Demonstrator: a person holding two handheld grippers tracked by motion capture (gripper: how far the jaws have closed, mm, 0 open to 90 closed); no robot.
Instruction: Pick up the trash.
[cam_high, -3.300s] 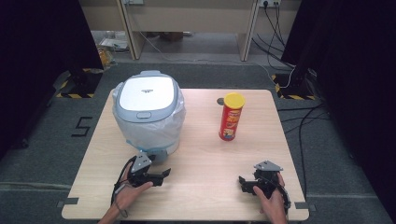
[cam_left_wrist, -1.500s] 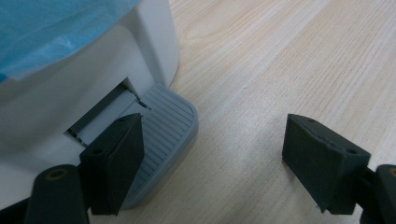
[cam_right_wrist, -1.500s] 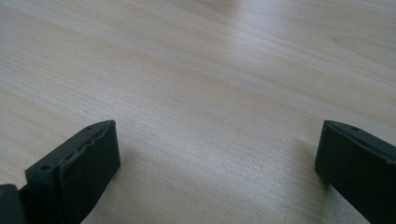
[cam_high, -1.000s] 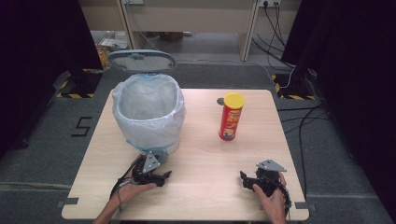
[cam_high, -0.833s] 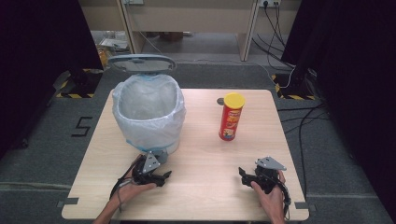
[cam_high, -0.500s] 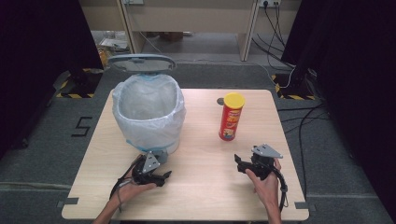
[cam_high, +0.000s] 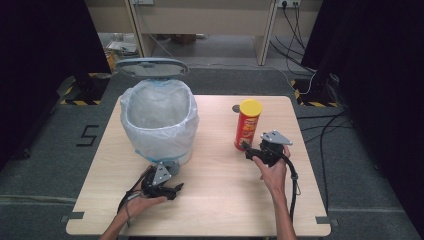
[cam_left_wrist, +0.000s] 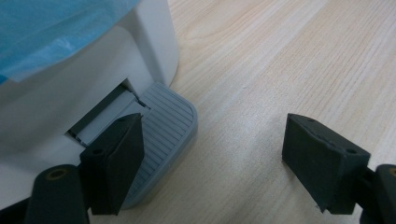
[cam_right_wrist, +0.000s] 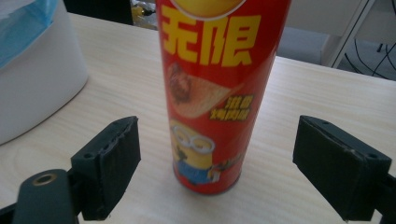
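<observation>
Right gripper view shows my right jaws (cam_right_wrist: 219, 168) spread apart, having just been opening, gripping nothing; the red crisp can (cam_right_wrist: 217, 93) stands upright on the tabletop (cam_right_wrist: 303, 88) just ahead between them, untouched, its top cut off, yellow characters "无限" readable above a cartoon figure; my left jaws (cam_left_wrist: 215, 163) gape empty, one pad over the bin's grey pedal (cam_left_wrist: 163, 135).
</observation>
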